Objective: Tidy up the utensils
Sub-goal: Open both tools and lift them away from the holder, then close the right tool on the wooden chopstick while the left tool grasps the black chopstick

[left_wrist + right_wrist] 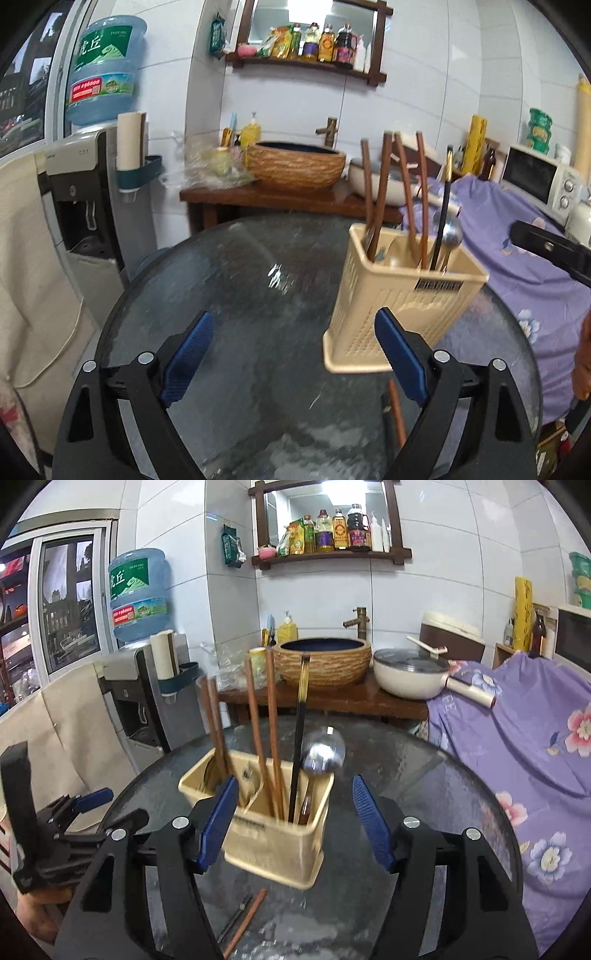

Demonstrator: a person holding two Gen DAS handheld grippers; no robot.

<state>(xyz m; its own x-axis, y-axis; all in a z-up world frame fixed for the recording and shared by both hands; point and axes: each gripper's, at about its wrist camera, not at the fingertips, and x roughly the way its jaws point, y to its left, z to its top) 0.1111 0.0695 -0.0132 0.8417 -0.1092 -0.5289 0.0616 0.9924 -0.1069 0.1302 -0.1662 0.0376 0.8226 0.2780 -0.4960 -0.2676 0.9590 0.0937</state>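
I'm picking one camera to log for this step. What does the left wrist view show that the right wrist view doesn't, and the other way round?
Only the left wrist view shows the microwave at the right. Only the right wrist view shows the cream pan clearly, plus a loose black utensil beside the chopstick on the glass table. Both show the beige utensil holder with chopsticks and a metal ladle, and both grippers open and empty.

Utensil holder (273,834) blocks mid-table (424,775); bare glass surrounds it.
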